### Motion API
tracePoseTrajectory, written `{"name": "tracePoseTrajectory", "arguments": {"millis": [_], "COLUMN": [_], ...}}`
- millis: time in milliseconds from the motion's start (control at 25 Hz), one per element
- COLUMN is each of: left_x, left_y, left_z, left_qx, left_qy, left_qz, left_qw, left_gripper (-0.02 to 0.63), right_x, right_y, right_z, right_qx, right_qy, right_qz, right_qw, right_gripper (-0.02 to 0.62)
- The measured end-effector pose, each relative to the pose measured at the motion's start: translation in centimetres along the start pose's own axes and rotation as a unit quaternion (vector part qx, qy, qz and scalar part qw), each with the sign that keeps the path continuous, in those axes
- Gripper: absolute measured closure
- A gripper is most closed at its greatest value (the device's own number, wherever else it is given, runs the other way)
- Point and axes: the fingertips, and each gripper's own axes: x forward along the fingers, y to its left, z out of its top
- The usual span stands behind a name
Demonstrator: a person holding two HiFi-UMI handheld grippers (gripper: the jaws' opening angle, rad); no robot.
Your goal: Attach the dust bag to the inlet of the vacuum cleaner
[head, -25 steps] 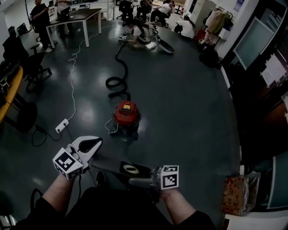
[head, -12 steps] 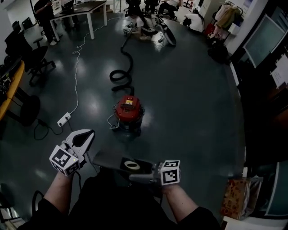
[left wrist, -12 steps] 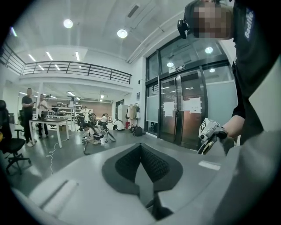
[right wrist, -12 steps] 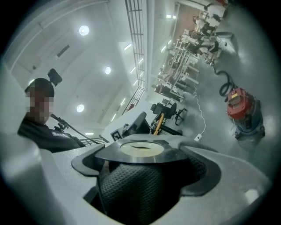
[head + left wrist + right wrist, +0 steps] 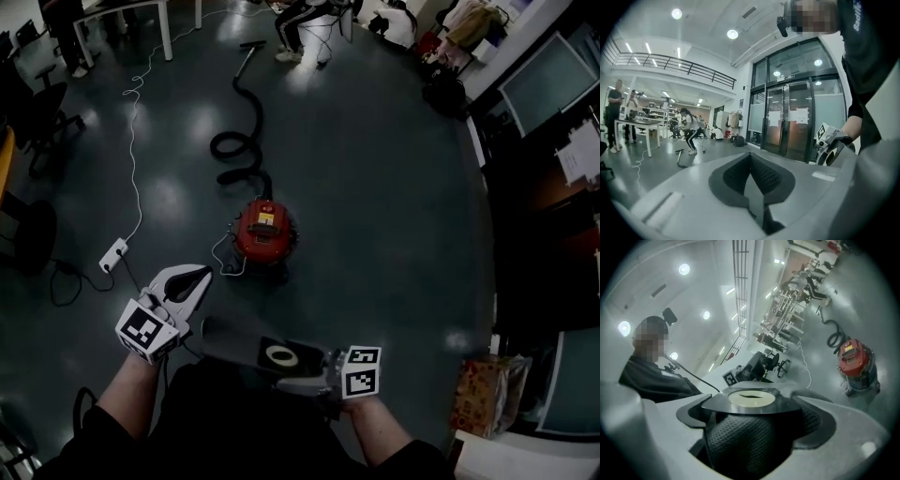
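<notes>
The red vacuum cleaner (image 5: pixel 262 234) stands on the dark floor ahead, also visible at the right of the right gripper view (image 5: pixel 855 363). Its black hose (image 5: pixel 239 141) snakes away toward the far end. The dark dust bag (image 5: pixel 234 342), with a white-ringed collar (image 5: pixel 279 355), hangs flat between my two grippers, short of the vacuum. My left gripper (image 5: pixel 199 323) is shut on the bag's thin left edge (image 5: pixel 754 197). My right gripper (image 5: pixel 305 377) is shut on the collar (image 5: pixel 752 398), below the ring opening.
A white power strip (image 5: pixel 112 253) and its white cable (image 5: pixel 131 141) lie left of the vacuum. Office chairs (image 5: pixel 37 112) stand at the far left, a patterned bag (image 5: pixel 478 398) at the right wall. People and a table are at the far end; glass doors (image 5: pixel 792 122) are at the side.
Both grippers have carried the bag forward and a little lower, still held the same way. The far end of the room has slid up out of the head view.
</notes>
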Motion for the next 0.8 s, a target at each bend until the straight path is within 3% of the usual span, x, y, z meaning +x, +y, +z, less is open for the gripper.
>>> {"name": "tracePoseTrajectory", "arguments": {"millis": [320,560,800], "left_x": [3.9,7.8,11.8], "left_y": [6.2,8.6,9.5], "left_z": [-2.5,-6.3,-11.0], "left_qx": [-0.022,-0.02,0.015], "left_qy": [0.014,0.036,0.066], "left_qz": [-0.066,-0.071,-0.067], "left_qw": [0.9975,0.9966,0.9955], "left_gripper": [0.604,0.603,0.603], "right_x": [5.1,6.9,5.3], "right_y": [-3.0,-6.7,-13.4], "right_z": [3.5,4.4,3.1], "right_qx": [0.036,0.04,0.056], "right_qy": [-0.044,-0.04,-0.021], "right_qz": [-0.014,0.003,0.03], "right_qw": [0.998,0.998,0.998], "right_gripper": [0.071,0.071,0.071]}}
